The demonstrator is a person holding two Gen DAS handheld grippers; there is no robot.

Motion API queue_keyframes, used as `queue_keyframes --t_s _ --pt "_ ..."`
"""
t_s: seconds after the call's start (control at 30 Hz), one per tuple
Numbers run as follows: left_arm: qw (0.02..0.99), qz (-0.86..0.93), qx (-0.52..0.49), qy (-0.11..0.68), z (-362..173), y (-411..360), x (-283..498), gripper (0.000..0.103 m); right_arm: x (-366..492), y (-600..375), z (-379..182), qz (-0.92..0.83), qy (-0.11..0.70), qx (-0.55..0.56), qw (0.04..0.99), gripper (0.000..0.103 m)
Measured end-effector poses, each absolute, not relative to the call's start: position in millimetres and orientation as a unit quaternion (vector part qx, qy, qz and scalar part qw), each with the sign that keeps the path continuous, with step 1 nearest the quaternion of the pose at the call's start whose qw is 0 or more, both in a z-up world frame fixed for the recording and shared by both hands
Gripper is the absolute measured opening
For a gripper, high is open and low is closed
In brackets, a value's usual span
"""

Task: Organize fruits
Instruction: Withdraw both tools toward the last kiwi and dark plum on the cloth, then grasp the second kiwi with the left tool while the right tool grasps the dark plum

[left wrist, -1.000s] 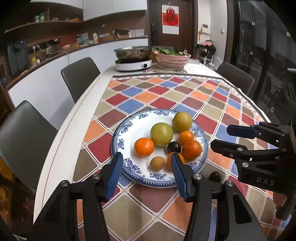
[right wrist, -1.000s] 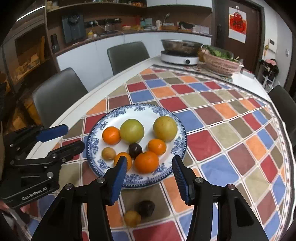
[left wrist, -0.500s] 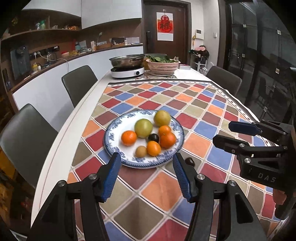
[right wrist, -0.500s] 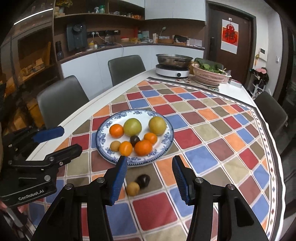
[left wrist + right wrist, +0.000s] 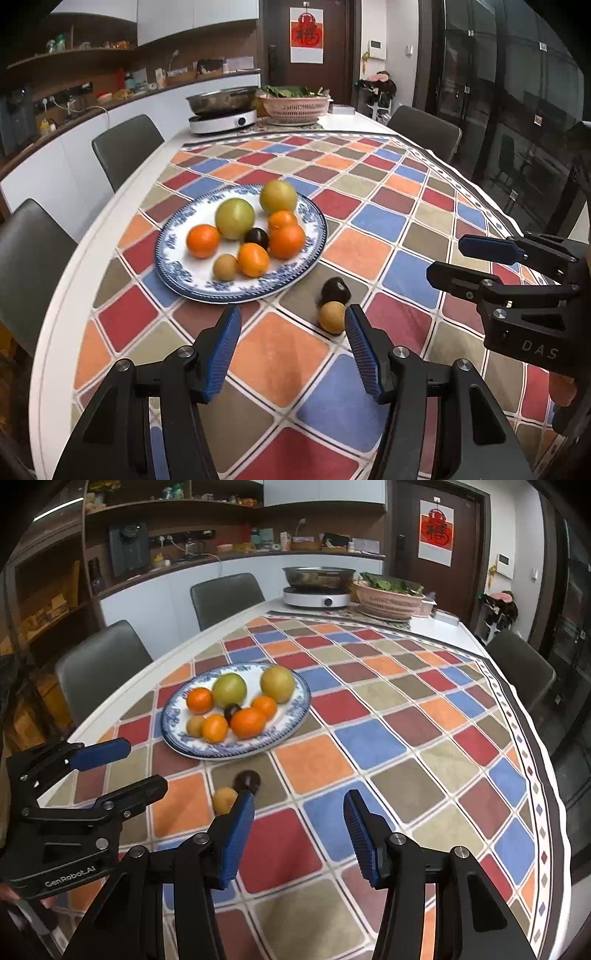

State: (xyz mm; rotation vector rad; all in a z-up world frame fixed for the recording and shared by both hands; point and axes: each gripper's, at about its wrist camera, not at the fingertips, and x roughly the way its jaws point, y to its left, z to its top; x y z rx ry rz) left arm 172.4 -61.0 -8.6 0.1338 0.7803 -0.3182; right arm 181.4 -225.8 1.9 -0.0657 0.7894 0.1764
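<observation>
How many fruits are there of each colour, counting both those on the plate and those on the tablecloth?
Orange: 4, first one, all on the plate
Yellow-green: 2, first one, on the plate
Tan-brown: 2, one on the plate, one on the tablecloth
Dark: 2, one on the plate, one on the tablecloth
Total: 10

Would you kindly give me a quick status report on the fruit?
Both tools open, empty. Eight fruits on plate; dark fruit and tan fruit loose on cloth. Nothing blocking.

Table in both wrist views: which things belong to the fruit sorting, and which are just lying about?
Job:
- blue-rimmed plate of fruit
- dark fruit off the plate
- tan fruit beside it
- left claw, right claw, both empty

Lying about:
- cooker with pan
- basket of greens
- chairs
</observation>
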Motion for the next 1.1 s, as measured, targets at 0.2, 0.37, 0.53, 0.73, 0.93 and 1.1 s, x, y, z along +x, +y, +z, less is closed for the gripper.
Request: queue_keyframes --t_s 0.2,0.37,0.53,0.73,0.93,1.1 --pt "0.901 -0.160 0.069 0.397 -22.8 -73.8 178.3 0.057 177.7 -234.5 -7.7 0.079 0.388 -0.030 0.918 0.051" --pt "0.892 -0.166 0.072 0.414 -34.9 -82.6 184.6 0.057 179.4 -242.9 -15.6 0.074 0.397 -0.012 0.915 0.051" --pt "0.885 -0.164 0.063 0.432 -46.6 -86.3 192.0 0.057 179.0 -248.0 -23.6 0.057 0.403 -0.014 0.913 0.051" --pt "0.882 -0.163 0.063 0.439 -53.4 -91.5 199.2 0.051 180.0 -249.4 -32.0 0.052 0.413 -0.014 0.909 0.051" --pt "0.874 -0.173 0.060 0.450 -58.4 -97.8 208.9 0.034 182.5 -250.3 -38.0 0.052 0.422 -0.007 0.905 0.051" --pt "0.870 -0.185 0.054 0.454 -60.4 -98.1 208.5 0.027 182.9 -249.0 -41.5 0.057 0.428 -0.004 0.902 0.051"
